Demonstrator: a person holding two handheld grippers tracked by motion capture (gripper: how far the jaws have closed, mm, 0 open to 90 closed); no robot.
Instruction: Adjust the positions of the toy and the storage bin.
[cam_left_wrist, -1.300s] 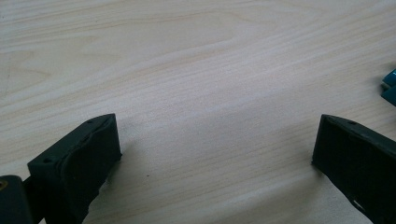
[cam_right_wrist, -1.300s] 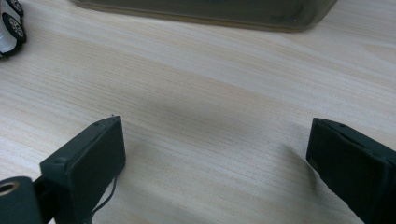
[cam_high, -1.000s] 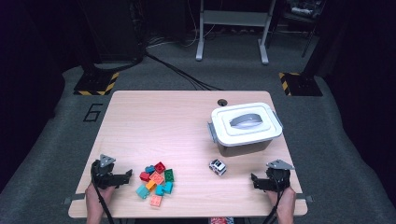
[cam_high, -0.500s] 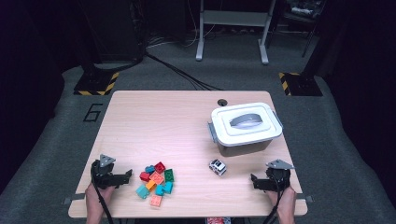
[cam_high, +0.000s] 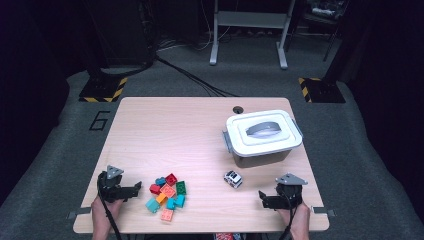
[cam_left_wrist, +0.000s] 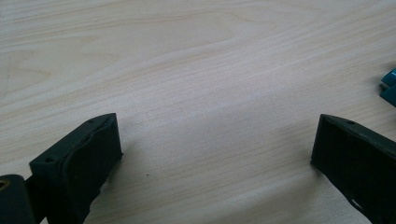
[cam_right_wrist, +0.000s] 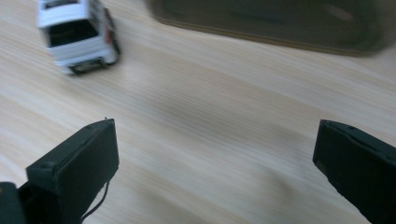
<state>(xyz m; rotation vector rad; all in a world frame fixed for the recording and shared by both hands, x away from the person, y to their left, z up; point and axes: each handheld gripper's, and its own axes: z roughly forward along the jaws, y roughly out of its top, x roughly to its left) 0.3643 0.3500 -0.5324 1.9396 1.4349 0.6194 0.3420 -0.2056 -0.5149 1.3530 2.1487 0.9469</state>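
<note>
A pile of several coloured toy bricks (cam_high: 167, 194) lies near the table's front, left of centre. A small white toy car (cam_high: 232, 178) stands to their right, in front of a grey box with a white handled lid (cam_high: 262, 135). My left gripper (cam_high: 135, 190) rests on the table just left of the bricks, jaws open, nothing between them; teal bricks (cam_left_wrist: 389, 86) peek in at its view's right edge. My right gripper (cam_high: 263, 198) rests near the front right, open and empty. In its view the car (cam_right_wrist: 77, 32) sits ahead to the left and the box wall (cam_right_wrist: 275, 23) across the top.
The light wooden table (cam_high: 170, 135) has a small round hole (cam_high: 238, 109) near its back edge. Dark floor with cables and black stands with striped bases surrounds it. The table's far left half is bare wood.
</note>
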